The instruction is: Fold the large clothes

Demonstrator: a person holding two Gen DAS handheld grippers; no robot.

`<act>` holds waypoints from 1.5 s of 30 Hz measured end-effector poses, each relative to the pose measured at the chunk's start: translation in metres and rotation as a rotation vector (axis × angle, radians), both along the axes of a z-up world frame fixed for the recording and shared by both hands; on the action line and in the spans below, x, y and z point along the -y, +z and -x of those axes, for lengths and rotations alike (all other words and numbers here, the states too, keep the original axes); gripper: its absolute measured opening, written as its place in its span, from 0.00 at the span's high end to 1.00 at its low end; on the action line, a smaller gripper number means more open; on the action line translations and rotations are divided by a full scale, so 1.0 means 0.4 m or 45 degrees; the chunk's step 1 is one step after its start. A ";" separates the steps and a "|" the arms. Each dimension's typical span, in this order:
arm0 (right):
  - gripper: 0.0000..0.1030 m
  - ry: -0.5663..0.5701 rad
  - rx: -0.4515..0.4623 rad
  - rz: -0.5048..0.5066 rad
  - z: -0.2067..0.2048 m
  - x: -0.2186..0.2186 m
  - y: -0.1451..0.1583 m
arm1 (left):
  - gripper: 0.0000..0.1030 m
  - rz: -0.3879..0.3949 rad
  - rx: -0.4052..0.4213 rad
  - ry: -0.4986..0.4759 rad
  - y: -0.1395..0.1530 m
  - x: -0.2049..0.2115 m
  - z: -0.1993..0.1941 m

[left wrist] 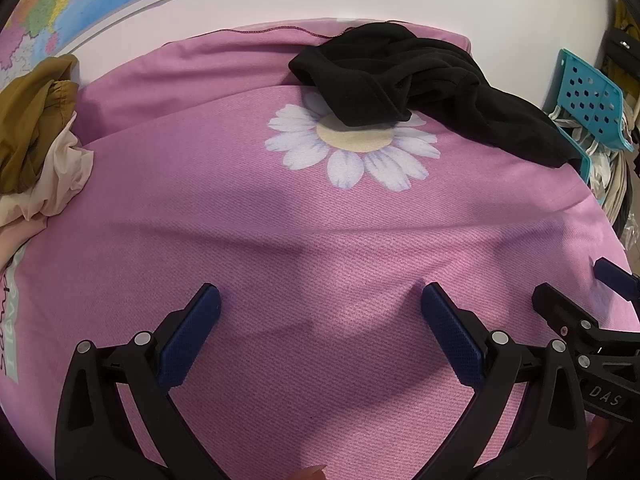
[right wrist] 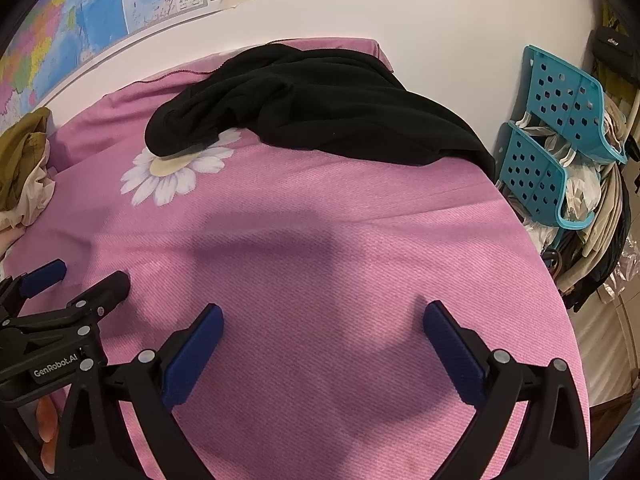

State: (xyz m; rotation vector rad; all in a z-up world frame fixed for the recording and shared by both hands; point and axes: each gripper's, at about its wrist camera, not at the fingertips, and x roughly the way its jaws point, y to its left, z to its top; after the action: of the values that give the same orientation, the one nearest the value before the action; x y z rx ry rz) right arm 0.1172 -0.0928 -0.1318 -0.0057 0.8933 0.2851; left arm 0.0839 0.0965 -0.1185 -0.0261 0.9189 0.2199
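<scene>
Black clothes: a soft, dark heap (left wrist: 404, 88), all bunched up with thick folds. It sits at 12 o'clock on the pink cloth, and one end covers the top of the flower.
Pink cloth: spread flat (left wrist: 304, 240) with a few long creases.
Flower: white petals and a pale yellow middle (left wrist: 352, 148).
Left gripper: jaws wide apart (left wrist: 320, 308), holding nothing, just over the pink cloth at 6 o'clock.
Right gripper: jaws wide apart too (right wrist: 323, 324), holding nothing.
Other clothes: a brown and cream pile (left wrist: 36, 140) at 9 o'clock.
Blue baskets: at 3 o'clock (right wrist: 560, 120).
</scene>
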 end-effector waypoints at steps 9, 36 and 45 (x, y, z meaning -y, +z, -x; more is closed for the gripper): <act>0.05 -0.003 0.000 0.014 -0.001 -0.005 -0.001 | 0.04 -0.001 -0.001 0.001 0.001 0.000 -0.001; 0.06 0.006 0.192 -0.092 0.034 0.029 0.095 | 0.05 -0.053 0.237 -0.024 0.124 0.016 0.042; 0.06 -0.020 0.247 -0.077 0.036 0.041 0.134 | 0.05 -0.038 0.259 -0.032 0.146 0.024 0.036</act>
State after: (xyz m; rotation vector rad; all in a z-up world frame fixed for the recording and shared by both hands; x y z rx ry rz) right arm 0.1027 -0.1094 -0.0782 0.0291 0.6912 0.2920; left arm 0.0694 0.0867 -0.0599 -0.0089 0.7129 0.2040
